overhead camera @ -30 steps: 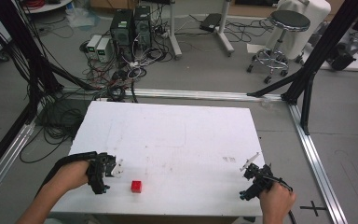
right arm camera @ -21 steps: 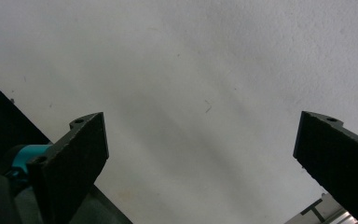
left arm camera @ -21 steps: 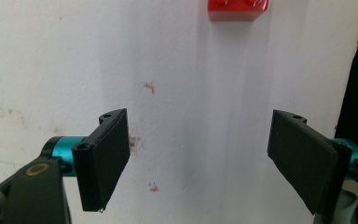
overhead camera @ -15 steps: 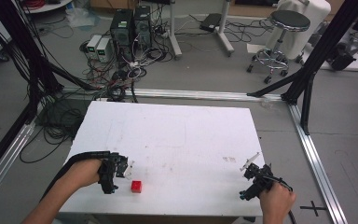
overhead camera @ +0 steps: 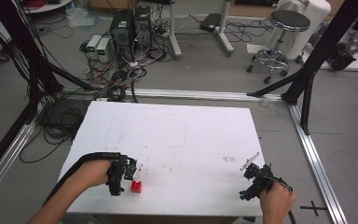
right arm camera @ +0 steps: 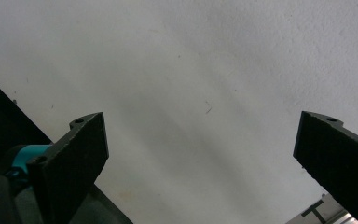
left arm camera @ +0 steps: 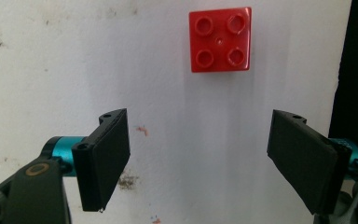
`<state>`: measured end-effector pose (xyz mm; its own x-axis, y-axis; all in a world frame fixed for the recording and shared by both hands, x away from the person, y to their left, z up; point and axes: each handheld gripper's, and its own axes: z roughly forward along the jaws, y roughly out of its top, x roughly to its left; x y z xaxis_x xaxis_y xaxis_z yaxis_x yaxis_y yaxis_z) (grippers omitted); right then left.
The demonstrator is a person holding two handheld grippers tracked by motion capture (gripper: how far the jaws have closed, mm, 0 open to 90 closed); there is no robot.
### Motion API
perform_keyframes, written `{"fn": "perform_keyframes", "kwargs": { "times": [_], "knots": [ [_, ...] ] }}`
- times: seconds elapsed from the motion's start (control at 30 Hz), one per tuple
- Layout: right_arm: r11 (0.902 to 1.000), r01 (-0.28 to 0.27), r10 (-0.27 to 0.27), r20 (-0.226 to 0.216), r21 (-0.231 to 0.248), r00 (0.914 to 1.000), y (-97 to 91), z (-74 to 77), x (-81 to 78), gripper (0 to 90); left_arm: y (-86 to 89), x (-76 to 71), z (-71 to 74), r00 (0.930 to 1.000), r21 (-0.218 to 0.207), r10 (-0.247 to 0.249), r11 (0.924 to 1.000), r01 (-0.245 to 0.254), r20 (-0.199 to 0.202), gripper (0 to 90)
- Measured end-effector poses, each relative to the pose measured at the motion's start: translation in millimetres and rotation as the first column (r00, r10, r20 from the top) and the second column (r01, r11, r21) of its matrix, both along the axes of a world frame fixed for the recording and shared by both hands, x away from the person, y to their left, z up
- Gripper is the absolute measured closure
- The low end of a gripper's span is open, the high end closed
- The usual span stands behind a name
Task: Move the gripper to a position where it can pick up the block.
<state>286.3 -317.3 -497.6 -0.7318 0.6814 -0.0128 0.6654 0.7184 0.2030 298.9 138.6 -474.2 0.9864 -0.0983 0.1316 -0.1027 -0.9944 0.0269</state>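
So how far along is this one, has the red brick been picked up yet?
Not yet. The left gripper is open just short of the red brick, which sits untouched on the white table. The right gripper is open near the table's right edge. Closing, lifting and any placing remain.

The white table (overhead camera: 182, 135) is bare across its middle, far side and right half, so a hand could sweep there freely. The single obstacle on it is a small red brick (overhead camera: 136, 186) near the near-left edge, with the left gripper (overhead camera: 129, 173) just beside it on the left. In the left gripper view the brick (left arm camera: 220, 39) lies ahead of the wide-apart jaws, with open table between them. The right gripper (overhead camera: 251, 173) sits at the near-right corner, jaws wide over bare surface.
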Motion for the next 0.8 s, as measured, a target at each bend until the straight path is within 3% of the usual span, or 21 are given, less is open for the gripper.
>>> {"fn": "perform_keyframes", "kwargs": {
  "times": [0.3, 0.37, 0.8],
  "knots": [
    [1.0, -0.005, 0.005, -0.006, -0.008, 1.0, 1.5, -0.5, 0.9, 2.2, -11.3, -1.3, -8.2, 0.9998, 0.026, -0.012, 0.9996, 0.012, -0.018, 21.4],
    [1.0, -0.004, 0.004, -0.007, -0.007, 1.0, 1.9, -0.8, 1.0, 2.2, -13.0, -1.1, -9.6, 0.9999, 0.027, -0.012, 0.9996, 0.012, -0.009, 21.4],
    [0.9999, -0.007, 0.007, -0.01, -0.008, 0.9999, 2.6, -1.6, 1.5, 2.2, -26.4, -3.2, -20.5, 0.9992, 0.016, -0.002, 0.9999, 0.003, -0.041, 21.5]
  ]
}}
